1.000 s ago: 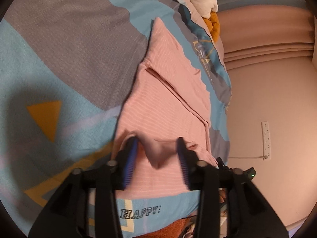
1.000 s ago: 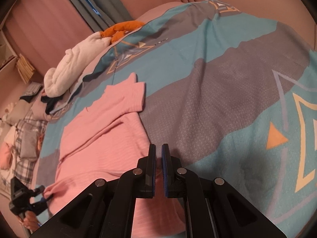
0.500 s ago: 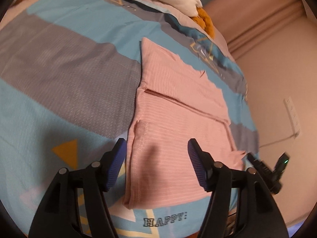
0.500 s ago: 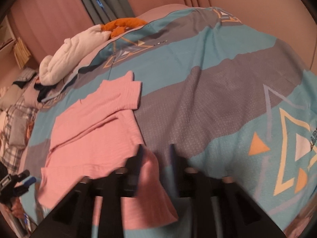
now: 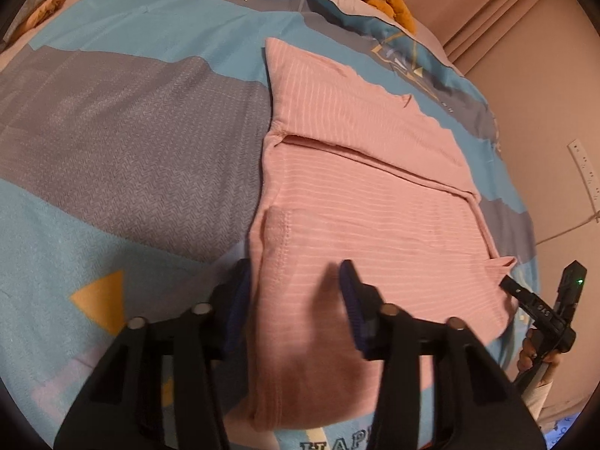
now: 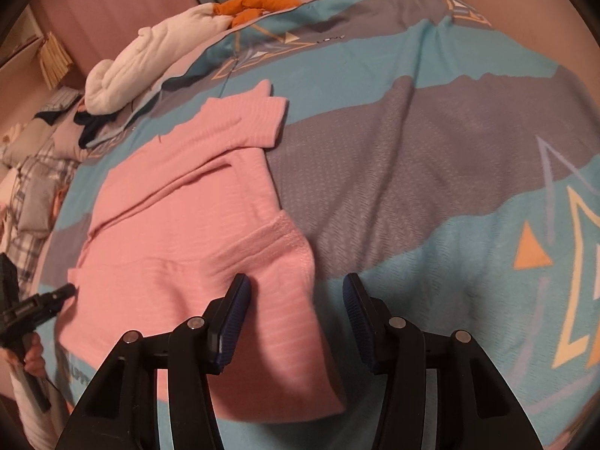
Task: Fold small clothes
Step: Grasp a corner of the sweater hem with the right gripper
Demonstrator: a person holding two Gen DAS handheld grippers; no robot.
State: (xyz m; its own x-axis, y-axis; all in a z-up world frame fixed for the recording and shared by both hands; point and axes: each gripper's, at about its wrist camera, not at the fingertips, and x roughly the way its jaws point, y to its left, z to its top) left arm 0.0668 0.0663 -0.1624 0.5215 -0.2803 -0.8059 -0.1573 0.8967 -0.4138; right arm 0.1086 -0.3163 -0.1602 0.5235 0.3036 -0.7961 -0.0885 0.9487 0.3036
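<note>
I had the pink garment [image 5: 360, 202] lying flat, partly folded, on the bed's patterned cover [image 5: 123, 142], close to the bed's near edge. My left gripper [image 5: 296, 292] had just been closing, its fingers [image 5: 350, 296] astride the garment's folded side edge but not pressing it. My right gripper [image 6: 296, 307] stood half wide over the garment's other corner, fingers [image 6: 234, 311] apart, nothing pinched. White and orange bedding [image 6: 150, 56] sat bunched at the far edge

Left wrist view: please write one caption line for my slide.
Left gripper, jaws open astride the near left edge of a partly folded pink shirt on a patterned bedspread.
</note>
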